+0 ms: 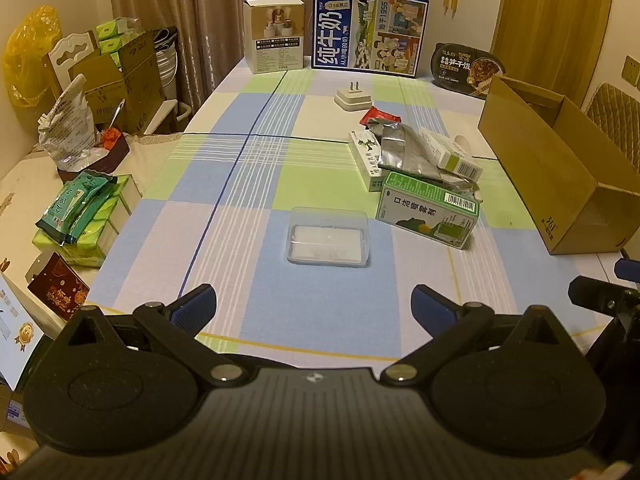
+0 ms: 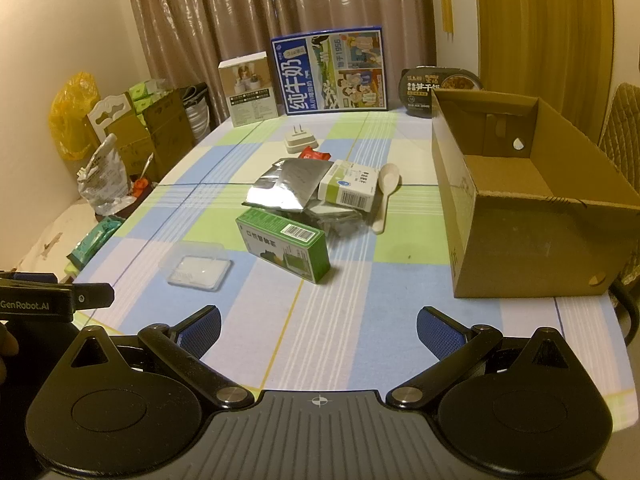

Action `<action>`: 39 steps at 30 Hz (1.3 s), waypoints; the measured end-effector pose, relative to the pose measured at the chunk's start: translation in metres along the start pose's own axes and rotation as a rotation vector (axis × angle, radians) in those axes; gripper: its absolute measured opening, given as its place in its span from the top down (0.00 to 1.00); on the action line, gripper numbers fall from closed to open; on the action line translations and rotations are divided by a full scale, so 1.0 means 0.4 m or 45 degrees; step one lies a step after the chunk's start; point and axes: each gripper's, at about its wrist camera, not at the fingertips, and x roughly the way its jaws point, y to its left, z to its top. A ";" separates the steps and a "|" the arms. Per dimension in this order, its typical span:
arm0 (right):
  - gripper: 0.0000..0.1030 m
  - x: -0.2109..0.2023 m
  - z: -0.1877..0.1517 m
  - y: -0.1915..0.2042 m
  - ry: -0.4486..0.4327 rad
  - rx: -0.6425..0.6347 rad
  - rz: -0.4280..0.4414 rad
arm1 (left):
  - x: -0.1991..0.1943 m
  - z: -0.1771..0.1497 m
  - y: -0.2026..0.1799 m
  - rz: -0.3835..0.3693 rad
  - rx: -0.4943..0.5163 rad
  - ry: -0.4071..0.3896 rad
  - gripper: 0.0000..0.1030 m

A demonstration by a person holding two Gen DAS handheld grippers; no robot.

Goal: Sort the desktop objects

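Both tongs, left and right, gape wide, empty; green box lies barcode-up.

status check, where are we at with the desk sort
Left gripper and right gripper open, empty. Pile of packets unsorted, cardboard box empty. Clear plastic case sits ahead of left.

The silver foil pouch hides most of the wrappers beneath.
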 end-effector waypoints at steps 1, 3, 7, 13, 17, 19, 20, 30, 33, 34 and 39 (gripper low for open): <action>0.02 0.000 0.001 0.000 0.000 -0.001 0.000 | 0.000 0.001 -0.001 0.001 0.001 0.001 0.01; 0.02 0.000 0.001 0.000 0.001 -0.002 0.000 | 0.000 0.001 0.000 0.001 0.001 0.001 0.01; 0.02 -0.001 0.002 0.000 0.001 -0.001 0.000 | 0.001 0.002 -0.001 0.000 0.000 0.001 0.01; 0.02 0.000 0.003 -0.002 0.002 -0.002 0.000 | 0.001 0.003 -0.002 0.001 0.000 0.001 0.01; 0.02 0.000 -0.002 -0.002 0.005 -0.003 -0.003 | 0.001 0.002 -0.003 -0.001 -0.001 0.002 0.01; 0.02 0.000 -0.003 0.000 0.007 -0.005 -0.004 | 0.001 0.002 -0.003 -0.001 -0.002 0.003 0.01; 0.02 0.000 -0.003 0.000 0.009 -0.006 -0.004 | 0.001 0.002 -0.004 -0.001 -0.001 0.003 0.01; 0.02 0.000 0.000 0.006 0.021 -0.011 -0.007 | 0.002 0.003 -0.005 -0.009 -0.009 0.008 0.01; 0.02 0.000 0.001 0.006 0.022 -0.010 -0.007 | 0.001 0.005 -0.004 -0.010 -0.011 0.010 0.01; 0.02 0.001 0.001 0.005 0.022 -0.010 -0.007 | 0.000 0.005 -0.003 -0.012 -0.012 0.011 0.01; 0.02 0.005 0.000 0.006 0.027 -0.012 -0.007 | 0.000 0.008 0.002 -0.024 -0.024 0.014 0.01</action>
